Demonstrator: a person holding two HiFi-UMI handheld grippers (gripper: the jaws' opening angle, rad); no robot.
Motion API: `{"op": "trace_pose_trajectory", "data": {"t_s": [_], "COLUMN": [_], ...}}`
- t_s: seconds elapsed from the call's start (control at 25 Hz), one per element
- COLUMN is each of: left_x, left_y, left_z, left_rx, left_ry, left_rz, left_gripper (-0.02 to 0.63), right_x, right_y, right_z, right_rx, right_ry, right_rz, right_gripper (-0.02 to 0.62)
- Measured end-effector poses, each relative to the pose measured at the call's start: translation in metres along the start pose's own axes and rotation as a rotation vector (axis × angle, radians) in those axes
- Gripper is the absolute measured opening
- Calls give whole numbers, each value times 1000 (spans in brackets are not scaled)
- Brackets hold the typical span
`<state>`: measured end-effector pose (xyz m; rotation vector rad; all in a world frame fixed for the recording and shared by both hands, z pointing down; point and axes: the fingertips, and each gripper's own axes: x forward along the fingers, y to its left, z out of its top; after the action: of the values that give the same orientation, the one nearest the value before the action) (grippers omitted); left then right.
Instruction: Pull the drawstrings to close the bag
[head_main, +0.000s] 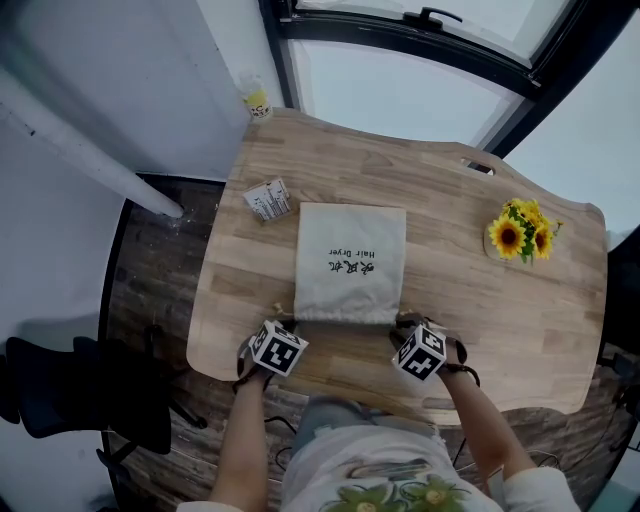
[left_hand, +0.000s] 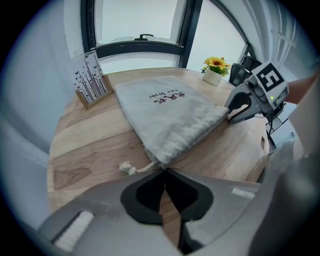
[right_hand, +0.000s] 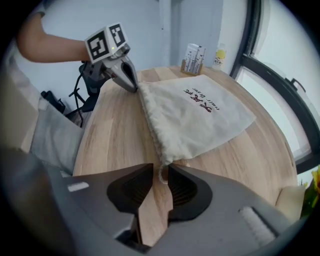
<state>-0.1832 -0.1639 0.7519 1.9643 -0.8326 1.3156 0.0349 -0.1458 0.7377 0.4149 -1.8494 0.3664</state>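
Note:
A cream cloth bag with dark print lies flat on the wooden table, its gathered mouth toward me. My left gripper is at the mouth's left corner. Its jaws are shut on the left drawstring, whose knotted end sticks out to the side. My right gripper is at the right corner. It stands partly open, with the right drawstring lying loose in the gap between the pads. Each gripper shows in the other's view: the right, the left.
A small printed card stand sits left of the bag, and a yellow-labelled bottle at the table's far left corner. A pot of sunflowers stands at the right. The table's front edge is just under my grippers. A dark chair is on the floor to the left.

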Motion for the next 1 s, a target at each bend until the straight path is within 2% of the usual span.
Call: {"op": "trace_pose_trajectory", "data": {"t_s": [0.08,0.24,0.28,0.32,0.48,0.6,0.76,1.0], "left_x": [0,2,2,2,-2,-11,-18,-44], "left_y": [0,1,2,4,14,17,17,23], "left_z": [0,1,1,0,-9,-6,-2,23], "left_rx": [4,2,5,9,12,-2,20,-30], "left_ry": [2,-2,-2,1,12,-15,-38,-172], "left_rz": [7,19,27,40,95,96,121,205], "left_gripper": [11,11,11,12,11,11,11,11], "right_x": [1,3,3,3,-4,-10,-19,-51], "right_y": [1,6,7,8,-5,-13,-19,-48], "right_z": [0,-1,-1,-1,-6,-11,-8,7], "right_rx": [22,-35,-49,-66,-121,-96,-93,-37], "right_ry": [11,65,80,93,122,99,63,-47], "right_rz": [17,70,77,73,-61,-131,-221,-467], "right_gripper": [86,57,21,17,14,14,14,14]}}
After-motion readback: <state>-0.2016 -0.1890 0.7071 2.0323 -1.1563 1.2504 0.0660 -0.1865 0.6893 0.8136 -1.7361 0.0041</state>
